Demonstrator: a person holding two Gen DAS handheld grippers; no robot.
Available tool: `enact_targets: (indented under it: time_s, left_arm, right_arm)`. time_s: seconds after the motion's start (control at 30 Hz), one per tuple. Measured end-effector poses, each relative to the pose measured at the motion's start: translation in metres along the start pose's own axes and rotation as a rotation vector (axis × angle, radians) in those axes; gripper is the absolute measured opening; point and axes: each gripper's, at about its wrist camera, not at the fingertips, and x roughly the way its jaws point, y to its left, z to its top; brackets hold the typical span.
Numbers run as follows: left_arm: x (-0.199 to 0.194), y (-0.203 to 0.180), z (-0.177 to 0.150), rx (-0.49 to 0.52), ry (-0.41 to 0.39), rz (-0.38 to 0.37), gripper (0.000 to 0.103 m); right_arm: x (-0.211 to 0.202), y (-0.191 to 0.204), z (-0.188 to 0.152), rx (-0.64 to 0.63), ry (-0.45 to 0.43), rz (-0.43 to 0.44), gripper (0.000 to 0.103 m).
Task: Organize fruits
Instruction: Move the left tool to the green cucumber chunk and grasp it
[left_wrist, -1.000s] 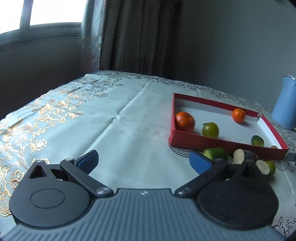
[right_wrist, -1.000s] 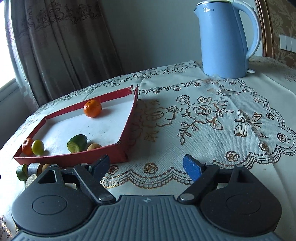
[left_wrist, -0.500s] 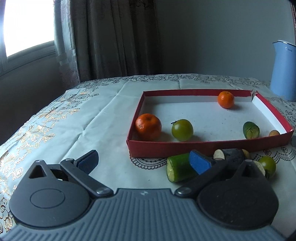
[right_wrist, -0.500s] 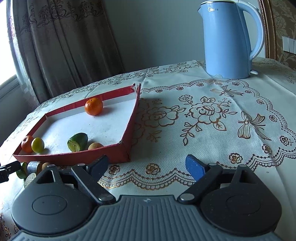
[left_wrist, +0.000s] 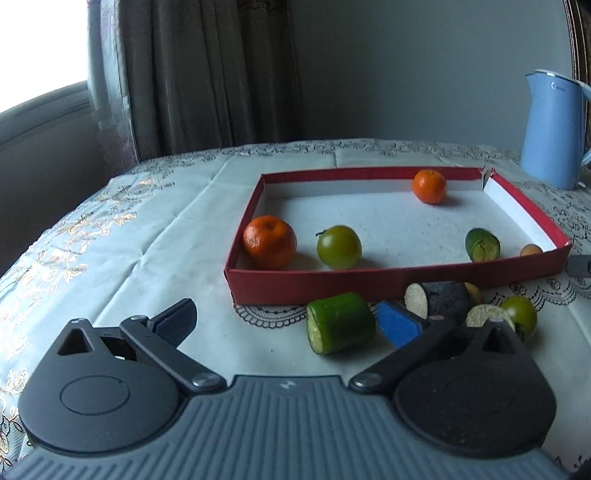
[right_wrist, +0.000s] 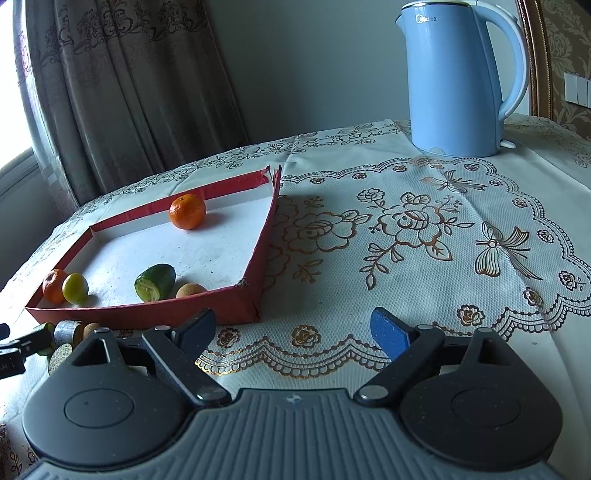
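The kettle (left_wrist: 554, 129) is cut off at the left-wrist view's right edge.

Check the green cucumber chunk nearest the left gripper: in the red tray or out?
Out. The cucumber chunk lies on its side on the tablecloth, in front of the red tray's near wall.

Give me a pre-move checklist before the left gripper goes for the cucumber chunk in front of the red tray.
1. Left gripper open, nothing between its fingers: ok.
2. Cucumber chunk lined up between the fingers: not ok, it lies beside the right one.
3. Room around the chunk: not ok, an eggplant piece lies close by.
4. Free floor in the red tray: ok.
5. Right gripper open and empty: ok.
6. Whether the chunk will roll: cannot tell.
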Motion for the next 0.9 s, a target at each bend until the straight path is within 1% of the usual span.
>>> enact_targets:
  time_s: [0.1, 0.23, 0.27, 0.33, 0.47, 0.63, 0.67, 0.73, 0.77, 0.83, 0.9]
  left_arm:
    - [0.004, 0.001, 0.000, -0.009, 0.024, 0.001, 0.103]
    - [0.003, 0.001, -0.001, -0.014, 0.013, 0.001, 0.102]
    - [0.002, 0.001, -0.002, -0.011, 0.010, -0.002, 0.101]
    - [0.001, 0.000, -0.003, -0.004, 0.003, -0.019, 0.094]
    - [-0.002, -0.003, -0.004, 0.013, -0.007, -0.031, 0.087]
    - [-0.006, -0.006, -0.007, 0.032, -0.029, -0.078, 0.065]
    - [-0.007, -0.007, -0.007, 0.040, -0.034, -0.082, 0.062]
    - [-0.008, -0.009, -0.008, 0.054, -0.041, -0.093, 0.054]
    - [-0.009, -0.009, -0.008, 0.059, -0.043, -0.099, 0.052]
    - [-0.009, -0.010, -0.009, 0.067, -0.046, -0.108, 0.040]
    - [-0.010, -0.011, -0.009, 0.072, -0.046, -0.122, 0.035]
  right_arm:
    - [0.000, 0.000, 0.000, 0.003, -0.001, 0.003, 0.092]
    - [0.000, -0.001, 0.000, 0.006, -0.003, 0.005, 0.092]
    - [0.000, -0.001, 0.000, 0.007, -0.003, 0.006, 0.092]
    - [0.000, -0.001, 0.000, 0.007, -0.003, 0.005, 0.092]
    - [0.000, -0.001, 0.000, 0.008, -0.003, 0.007, 0.092]
    - [0.000, -0.001, 0.000, 0.008, -0.003, 0.007, 0.092]
    - [0.000, -0.001, 0.000, 0.008, -0.003, 0.007, 0.092]
    - [0.000, -0.001, 0.000, 0.008, -0.003, 0.006, 0.092]
    - [0.000, -0.001, 0.000, 0.007, -0.002, 0.006, 0.092]
    - [0.000, -0.002, 0.000, 0.008, -0.002, 0.006, 0.092]
    - [0.000, -0.002, 0.000, 0.007, -0.002, 0.006, 0.092]
